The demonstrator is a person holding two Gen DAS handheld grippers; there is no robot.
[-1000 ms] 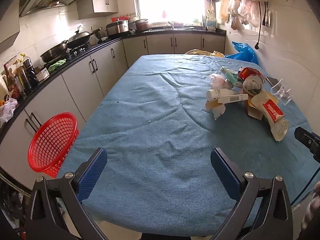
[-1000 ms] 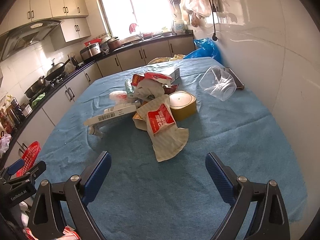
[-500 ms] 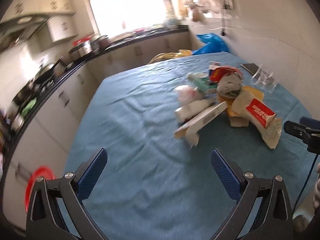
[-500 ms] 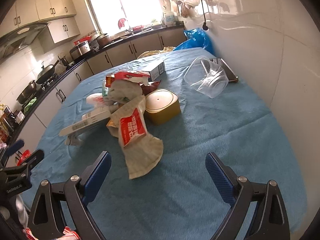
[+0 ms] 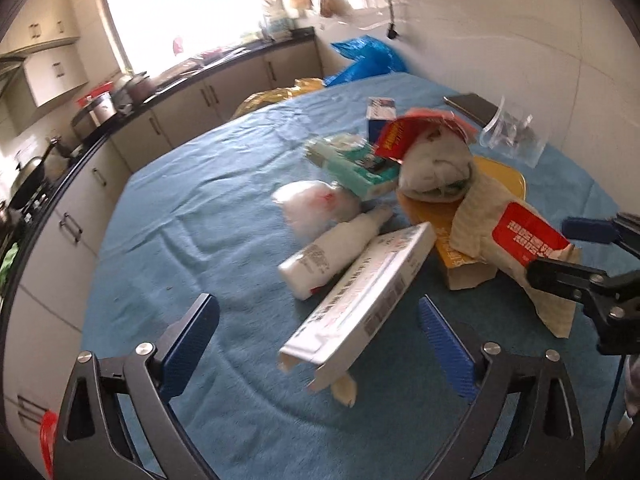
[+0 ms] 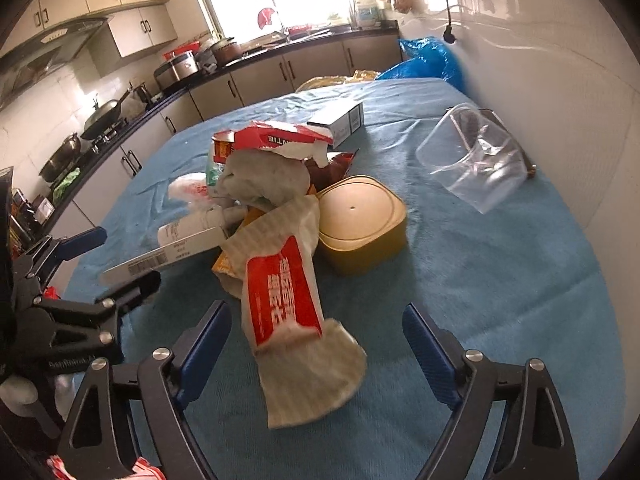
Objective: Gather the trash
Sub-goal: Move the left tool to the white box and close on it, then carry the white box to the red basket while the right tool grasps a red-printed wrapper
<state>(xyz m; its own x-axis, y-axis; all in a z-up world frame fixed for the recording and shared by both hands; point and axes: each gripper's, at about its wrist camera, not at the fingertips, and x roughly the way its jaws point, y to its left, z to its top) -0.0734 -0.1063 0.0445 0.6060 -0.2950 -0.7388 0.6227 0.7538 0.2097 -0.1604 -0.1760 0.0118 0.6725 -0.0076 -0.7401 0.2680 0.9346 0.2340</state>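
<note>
Change over the last second: the left gripper (image 5: 318, 322) has swung off the red basket and the bare cloth and now faces the trash pile; the basket shows only as a red sliver (image 5: 48, 436) at the lower left edge of the left wrist view. The right gripper (image 6: 316, 326) has closed in on the pile too. Judgement: both tools have gone from scanning to approach, and a first pick is near; nothing is held yet.

Jaws: left wide apart and empty; right wide apart and empty.

Nearest the left gripper: a long white carton (image 5: 360, 300), between the jaw tips in the view, its open end toward the camera. Long axis runs from near-left to far-right, the far end propped up on the pile, so it sits tilted off the tabletop (image 5: 168, 208). Beside it a white bottle (image 5: 332, 248) lies on its side on roughly the same diagonal, neck pointing away.

Nearest the right gripper: a striped paper bag with a red label (image 6: 288, 300), lying flat, long axis running away from the camera and slightly left, its crumpled end between the jaws in the view.

Farther: yellow tub with lid (image 6: 362, 224), upright, touching the bag. Grey wad (image 6: 264, 178) on top of the heap, torn red box (image 6: 272, 140) behind it. Clear plastic bag (image 6: 476, 164) apart, near the wall.
</note>
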